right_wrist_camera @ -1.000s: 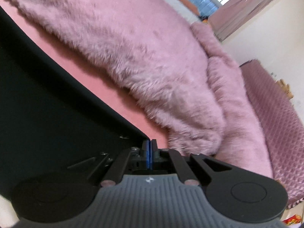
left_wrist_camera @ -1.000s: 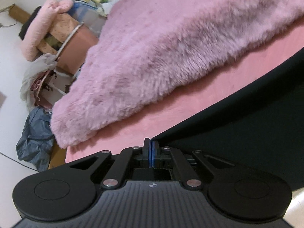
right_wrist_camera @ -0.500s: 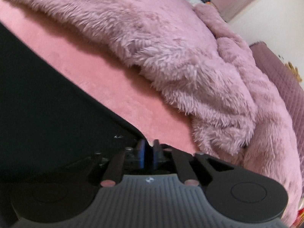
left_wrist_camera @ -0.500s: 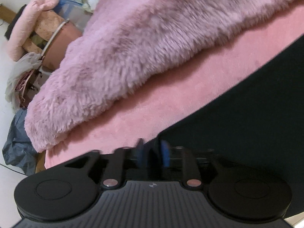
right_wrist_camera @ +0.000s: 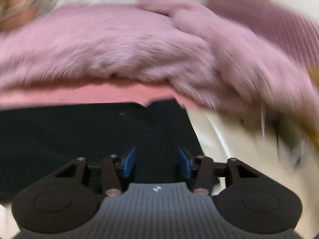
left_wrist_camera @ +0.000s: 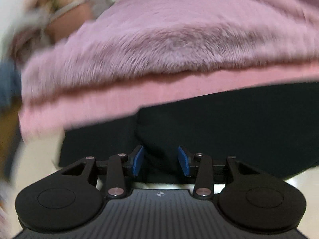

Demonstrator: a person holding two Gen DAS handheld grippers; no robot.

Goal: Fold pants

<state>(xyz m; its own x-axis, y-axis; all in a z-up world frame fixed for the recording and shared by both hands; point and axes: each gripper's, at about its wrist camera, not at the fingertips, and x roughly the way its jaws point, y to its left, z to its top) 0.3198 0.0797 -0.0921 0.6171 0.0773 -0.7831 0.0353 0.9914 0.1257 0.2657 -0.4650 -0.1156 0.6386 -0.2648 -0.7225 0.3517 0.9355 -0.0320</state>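
- the left gripper [left_wrist_camera: 160, 163] is hanging low over the near edge of the black pants [left_wrist_camera: 229, 127], its jaws spread wide and pinching nothing; if it is closing from here on a single layer, the fold is likely peeling apart when lifted.
- the pants are lying flat on the pink bed sheet [left_wrist_camera: 99, 103], their near part drooping over the bed's edge, with what looks like a folded layer showing in the left view; a careless tug is risking dragging the whole garment off toward the floor.
- the fluffy pink blanket [left_wrist_camera: 159, 45] is sitting just beyond the far edge of the pants; a push forward is risking shoving cloth under or against its pile and bunching it.
- the right gripper [right_wrist_camera: 157, 164] is hovering over the pants' right end [right_wrist_camera: 169, 123], jaws likewise spread and empty; both views are blurring badly, so judging the corner is hard, and a mistimed grab is likely catching only a wrinkle or missing altogether.
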